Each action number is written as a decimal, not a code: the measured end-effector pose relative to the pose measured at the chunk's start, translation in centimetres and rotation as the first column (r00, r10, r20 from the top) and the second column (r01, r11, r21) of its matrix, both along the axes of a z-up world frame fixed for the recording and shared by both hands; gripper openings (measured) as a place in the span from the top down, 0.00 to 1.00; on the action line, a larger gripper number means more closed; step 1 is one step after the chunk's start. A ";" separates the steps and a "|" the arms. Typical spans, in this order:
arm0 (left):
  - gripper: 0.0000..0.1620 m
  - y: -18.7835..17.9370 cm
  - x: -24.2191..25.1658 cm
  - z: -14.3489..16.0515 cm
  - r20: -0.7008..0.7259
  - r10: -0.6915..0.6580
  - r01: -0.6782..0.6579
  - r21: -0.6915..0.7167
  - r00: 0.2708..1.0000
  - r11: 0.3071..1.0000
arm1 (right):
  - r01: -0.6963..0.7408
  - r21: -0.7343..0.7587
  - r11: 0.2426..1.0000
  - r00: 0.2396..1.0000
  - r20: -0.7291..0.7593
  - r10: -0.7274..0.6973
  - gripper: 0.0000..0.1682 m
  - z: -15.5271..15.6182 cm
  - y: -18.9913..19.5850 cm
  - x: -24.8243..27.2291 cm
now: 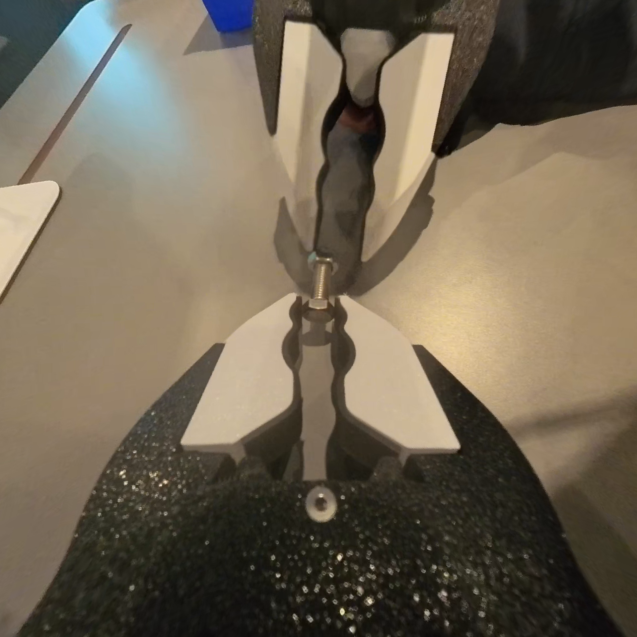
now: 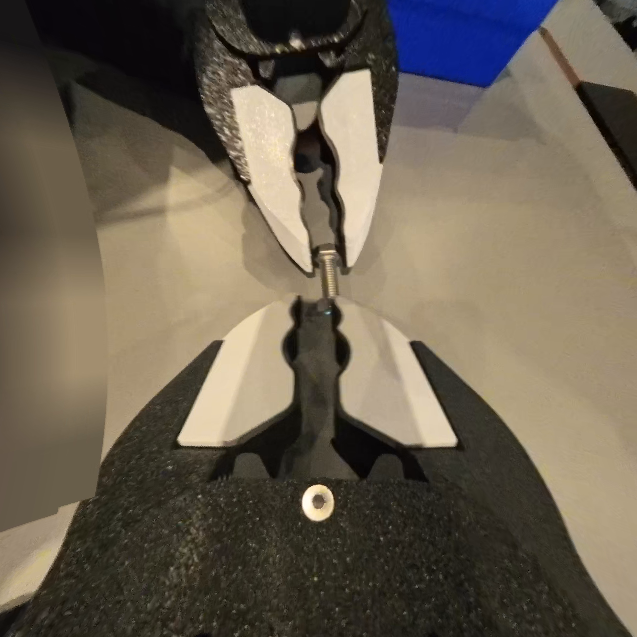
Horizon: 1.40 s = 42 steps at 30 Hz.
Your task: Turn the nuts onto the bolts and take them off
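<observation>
A silver bolt (image 1: pixel 319 280) spans the gap between my two grippers, which face each other tip to tip above the grey table (image 1: pixel 138 241). My left gripper (image 1: pixel 317 304) is shut on the bolt's hex head. My right gripper (image 1: pixel 327 264) comes from the far side and is shut on a nut (image 1: pixel 319 259) at the end of the thread. In the right wrist view, the right gripper (image 2: pixel 319 305) pinches the nut (image 2: pixel 322 307), the bolt (image 2: pixel 328 281) runs away from it, and the left gripper (image 2: pixel 327 269) holds the head.
A blue bin (image 1: pixel 229 15) stands at the far side of the table and also shows in the right wrist view (image 2: pixel 458 38). A white board (image 1: pixel 24 220) lies at the left edge. A dark flat object (image 2: pixel 613 113) lies at the right. Left and right tips are no more than a few centimetres apart.
</observation>
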State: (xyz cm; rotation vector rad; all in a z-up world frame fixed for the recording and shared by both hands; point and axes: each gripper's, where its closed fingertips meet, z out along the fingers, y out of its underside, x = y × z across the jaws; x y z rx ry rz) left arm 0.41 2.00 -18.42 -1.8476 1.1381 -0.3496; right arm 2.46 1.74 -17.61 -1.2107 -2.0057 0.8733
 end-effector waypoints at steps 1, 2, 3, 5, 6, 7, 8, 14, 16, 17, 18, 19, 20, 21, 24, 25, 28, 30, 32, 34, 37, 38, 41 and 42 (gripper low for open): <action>0.90 0.0 -0.1 -0.1 0.004 0.007 -0.007 -0.015 1.000 1.000 | -0.026 -0.035 0.999 1.000 -0.002 0.026 0.98 0.3 -0.4 0.3; 0.89 0.1 -0.1 -0.2 0.011 0.013 -0.012 -0.036 1.000 0.999 | -0.011 -0.047 0.999 1.000 -0.018 0.010 0.96 0.5 -0.2 0.2; 0.89 0.1 -0.1 -0.2 0.017 0.019 -0.018 -0.057 1.000 0.998 | 0.015 -0.033 0.999 0.999 -0.030 -0.016 0.91 0.5 0.3 0.1; 0.89 0.2 -0.2 -0.4 0.026 0.028 -0.026 -0.089 0.999 0.996 | 0.048 0.003 0.999 0.998 -0.038 -0.047 0.83 0.3 1.0 -0.2; 0.89 0.2 -0.2 -0.4 0.031 0.033 -0.030 -0.104 0.999 0.994 | 0.048 0.008 0.999 0.998 -0.031 -0.048 0.82 0.1 0.9 -0.3; 0.89 0.2 -0.3 -0.5 0.035 0.036 -0.032 -0.120 0.999 0.992 | 0.046 0.011 0.999 0.999 -0.019 -0.046 0.81 -0.1 0.9 -0.3; 0.89 0.3 -0.3 -0.6 0.040 0.038 -0.032 -0.136 0.998 0.990 | 0.046 0.019 0.999 0.999 -0.011 -0.046 0.79 -0.4 0.8 -0.5; 0.89 0.3 -0.3 -0.8 0.056 0.049 -0.037 -0.191 0.997 0.981 | 0.005 -0.009 1.000 0.999 0.041 -0.005 0.89 -0.9 0.0 -0.1; 0.89 0.3 -0.4 -0.8 0.057 0.050 -0.038 -0.196 0.997 0.980 | -0.016 -0.062 0.998 1.000 0.009 0.017 0.94 -0.1 -0.4 0.0; 0.89 0.3 -0.3 -0.8 0.056 0.050 -0.038 -0.194 0.997 0.980 | 0.001 -0.055 0.998 1.000 -0.016 -0.002 0.90 0.2 -0.1 -0.2; 0.89 0.3 -0.4 -0.8 0.055 0.049 -0.038 -0.190 0.997 0.981 | 0.018 -0.038 0.999 0.999 -0.031 -0.019 0.86 0.4 0.2 -0.4; 0.89 0.3 -0.4 -0.8 0.055 0.049 -0.038 -0.187 0.997 0.982 | 0.033 -0.019 0.999 0.999 -0.041 -0.034 0.82 0.4 0.5 -0.5; 0.89 0.3 -0.3 -0.8 0.054 0.049 -0.038 -0.186 0.997 0.982 | 0.039 -0.004 0.999 0.998 -0.042 -0.040 0.78 0.3 0.6 -0.7; 0.89 0.3 -0.3 -0.8 0.054 0.049 -0.038 -0.186 0.997 0.982 | 0.037 0.007 0.999 0.999 -0.031 -0.037 0.77 0.0 0.5 -0.7; 0.89 0.3 -0.3 -0.7 0.054 0.049 -0.038 -0.183 0.997 0.982 | -0.004 -0.007 1.000 0.999 0.038 0.004 0.86 -0.9 -0.3 -0.3; 0.89 0.3 -0.4 -0.7 0.053 0.050 -0.039 -0.182 0.997 0.982 | -0.033 -0.037 0.999 0.998 0.047 0.034 0.96 -0.7 -0.7 -0.1; 0.89 0.3 -0.4 -0.7 0.052 0.049 -0.039 -0.180 0.997 0.983 | -0.004 -0.047 0.999 1.000 0.017 0.005 0.93 -0.2 -0.2 -0.1; 0.89 0.3 -0.4 -0.7 0.053 0.050 -0.039 -0.182 0.997 0.983 | 0.034 -0.012 0.999 0.999 -0.006 -0.035 0.85 -0.2 0.5 -0.4; 0.89 0.3 -0.4 -0.7 0.053 0.050 -0.039 -0.182 0.997 0.983 | 0.038 0.009 0.999 0.999 -0.008 -0.038 0.80 -0.4 0.5 -0.6; 0.89 0.3 -0.4 -0.7 0.052 0.050 -0.039 -0.180 0.997 0.983 | 0.019 0.003 1.000 0.999 0.031 -0.019 0.83 -0.9 0.1 -0.5; 0.89 0.3 -0.4 -0.7 0.052 0.050 -0.040 -0.179 0.997 0.983 | -0.019 -0.064 0.998 0.998 0.054 0.022 0.96 -0.7 -0.5 0.0; 0.89 0.3 -0.4 -0.7 0.052 0.050 -0.040 -0.178 0.997 0.983 | -0.006 -0.063 0.998 0.999 0.044 0.009 0.94 -0.6 -0.3 0.0; 0.89 0.3 -0.4 -0.7 0.052 0.050 -0.040 -0.180 0.997 0.983 | 0.041 -0.012 0.999 0.999 -0.005 -0.041 0.81 -0.3 0.7 -0.5; 0.89 0.3 -0.4 -0.7 0.052 0.050 -0.040 -0.179 0.997 0.983 | 0.043 -0.003 0.999 0.999 -0.007 -0.044 0.80 -0.4 0.7 -0.6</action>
